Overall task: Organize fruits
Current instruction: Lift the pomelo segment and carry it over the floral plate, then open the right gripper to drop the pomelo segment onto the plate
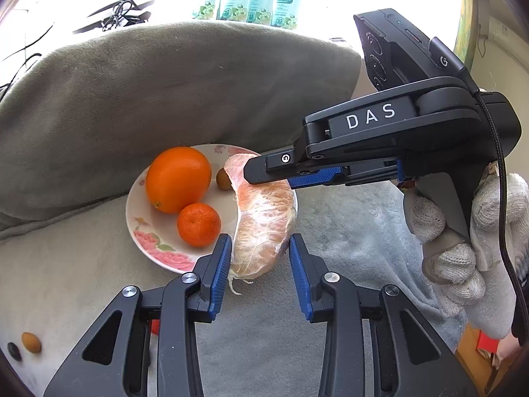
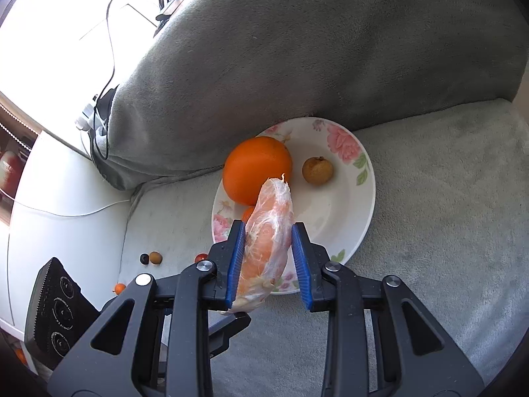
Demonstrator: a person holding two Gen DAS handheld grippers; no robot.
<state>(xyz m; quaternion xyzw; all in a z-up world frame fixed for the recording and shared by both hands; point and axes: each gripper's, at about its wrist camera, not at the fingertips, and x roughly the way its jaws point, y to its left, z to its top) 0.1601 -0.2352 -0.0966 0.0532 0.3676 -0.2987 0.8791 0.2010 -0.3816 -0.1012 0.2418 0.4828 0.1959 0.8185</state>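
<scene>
Pomelo segment (image 2: 266, 248), peeled and pink, sits between the blue pads of the right gripper (image 2: 268, 261); the left pad presses it, while a sliver of gap shows at the right pad, so I judge it held, though loosely. It hangs over the near rim of the flowered plate (image 2: 360, 198), straight ahead of that tool. The left gripper (image 1: 259, 276) stands wide and empty, its pads flanking the segment's lower end without touching.

On the plate already: a large orange (image 1: 178, 183), a small mandarin (image 1: 199, 224) and a brownish longan (image 2: 318, 170). The work looks partly done. Several small fruits (image 2: 155, 258) lie loose on the grey cushion (image 2: 429, 231), off to the right gripper's left, and remain to be gathered.

Readable writing: "DAS" in white on the right tool's body, plus a round "G" logo. The teal packets (image 1: 251, 0) beyond are too blurred to read.
</scene>
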